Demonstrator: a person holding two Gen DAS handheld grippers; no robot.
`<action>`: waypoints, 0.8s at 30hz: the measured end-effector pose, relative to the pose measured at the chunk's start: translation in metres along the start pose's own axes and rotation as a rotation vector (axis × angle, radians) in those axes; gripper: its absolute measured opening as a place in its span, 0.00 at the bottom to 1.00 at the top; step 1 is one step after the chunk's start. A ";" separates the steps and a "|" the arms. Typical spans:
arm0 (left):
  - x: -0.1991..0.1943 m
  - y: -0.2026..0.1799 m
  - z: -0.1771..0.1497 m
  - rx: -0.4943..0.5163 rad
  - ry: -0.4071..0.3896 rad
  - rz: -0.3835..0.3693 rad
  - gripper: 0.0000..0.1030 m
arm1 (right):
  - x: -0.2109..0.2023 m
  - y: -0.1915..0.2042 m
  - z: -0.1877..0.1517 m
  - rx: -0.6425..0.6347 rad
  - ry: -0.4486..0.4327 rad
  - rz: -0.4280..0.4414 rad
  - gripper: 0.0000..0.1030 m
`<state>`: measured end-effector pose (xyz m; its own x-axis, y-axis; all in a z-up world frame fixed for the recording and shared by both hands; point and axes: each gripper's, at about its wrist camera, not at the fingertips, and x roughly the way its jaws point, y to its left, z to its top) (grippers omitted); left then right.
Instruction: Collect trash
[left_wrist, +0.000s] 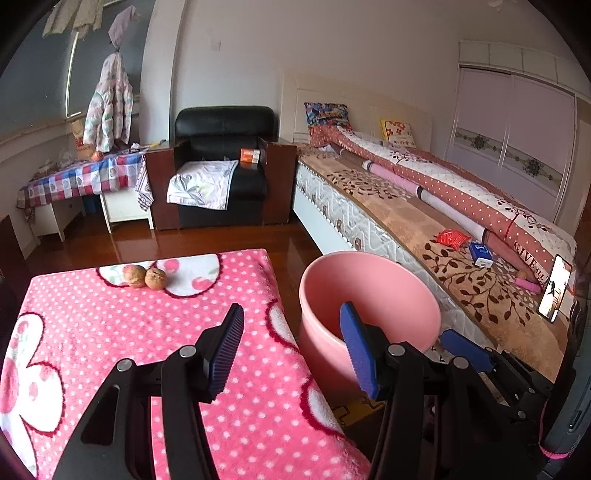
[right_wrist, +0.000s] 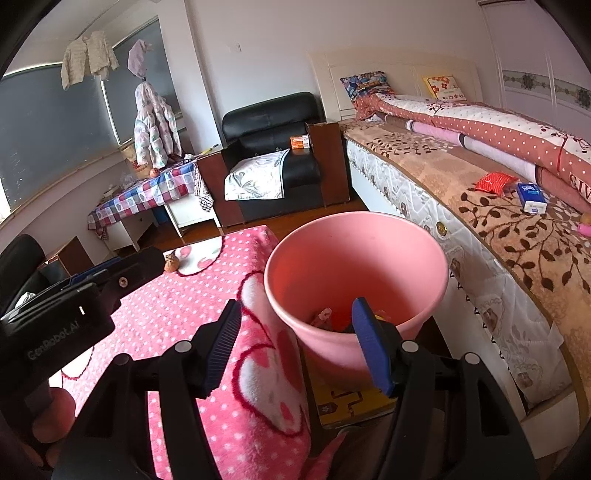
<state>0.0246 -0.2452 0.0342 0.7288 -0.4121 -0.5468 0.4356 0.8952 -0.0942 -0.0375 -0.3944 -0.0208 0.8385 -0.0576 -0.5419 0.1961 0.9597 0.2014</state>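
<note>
Here the left tongs (left_wrist: 291, 345) hang wide apart with nothing in them, over the right edge of the desk (left_wrist: 110, 332) with its pink dotted cover. Two walnuts (left_wrist: 144, 276) sit side by side, touching, at the far end of the desk. The pink bin (right_wrist: 356, 266) stands on the floor between the desk and the bed (right_wrist: 498, 206). The right tongs (right_wrist: 297, 341) are also spread wide and hold nothing, just above the near rim of the bin. Some trash (right_wrist: 327, 317) lies at the bottom. On the bed, a red wrapper (right_wrist: 495, 182) lies near a blue box (right_wrist: 532, 198).
</note>
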 end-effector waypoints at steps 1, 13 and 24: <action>-0.002 0.000 -0.001 0.001 -0.004 0.003 0.52 | -0.002 0.002 -0.001 -0.001 -0.003 -0.001 0.61; -0.021 0.009 -0.009 -0.017 -0.021 0.009 0.52 | -0.016 0.014 -0.006 -0.020 -0.021 -0.010 0.61; -0.025 0.015 -0.016 -0.025 -0.014 0.011 0.52 | -0.024 0.020 -0.009 -0.015 -0.038 -0.015 0.61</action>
<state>0.0039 -0.2190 0.0333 0.7410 -0.4044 -0.5361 0.4142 0.9036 -0.1091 -0.0583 -0.3708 -0.0110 0.8542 -0.0816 -0.5135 0.2012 0.9626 0.1817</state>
